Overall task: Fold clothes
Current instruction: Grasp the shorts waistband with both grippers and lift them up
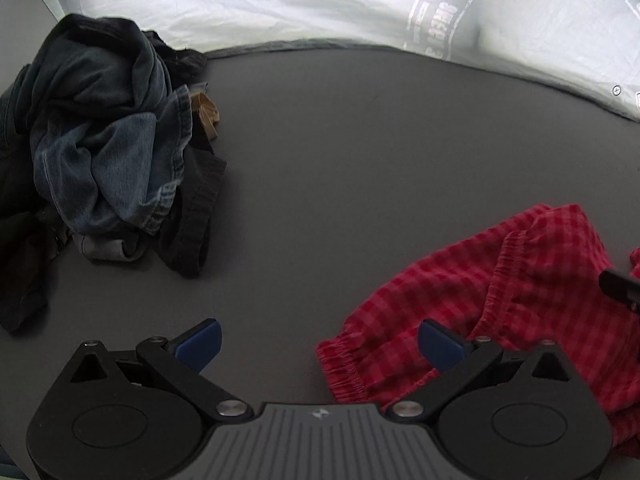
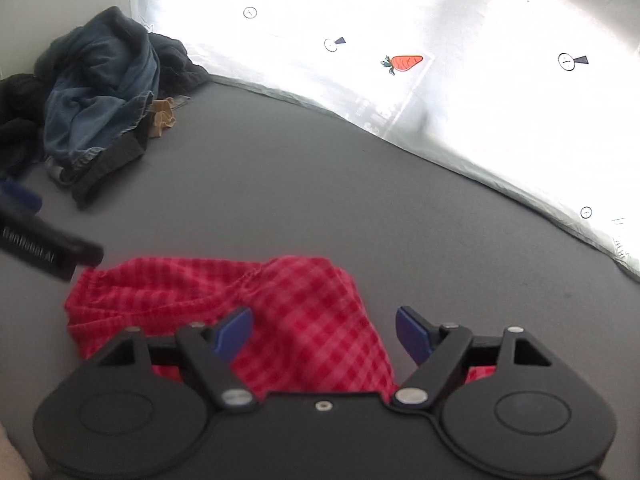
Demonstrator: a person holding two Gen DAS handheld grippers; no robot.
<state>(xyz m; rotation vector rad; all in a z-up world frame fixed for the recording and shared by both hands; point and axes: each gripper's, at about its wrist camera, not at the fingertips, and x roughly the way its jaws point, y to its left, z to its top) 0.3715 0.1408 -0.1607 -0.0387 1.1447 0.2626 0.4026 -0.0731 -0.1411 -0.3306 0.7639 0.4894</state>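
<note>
With both the left gripper (image 1: 318, 344) and right gripper (image 2: 324, 334) spread apart and empty over the red checked shorts (image 2: 280, 300), a shallow pinch could bunch the elastic waistband.

Red checked shorts (image 2: 304, 312): soft woven cloth; denim pile (image 1: 108, 144); matt grey surface (image 1: 340, 180).

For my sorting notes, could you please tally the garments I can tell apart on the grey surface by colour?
Red checked: 1, the shorts
Blue denim: 1, the jeans
Black: 1, the ribbed garment
Tan: 1, the small piece
Total: 4 distinguishable; the pile may hide more.
</note>
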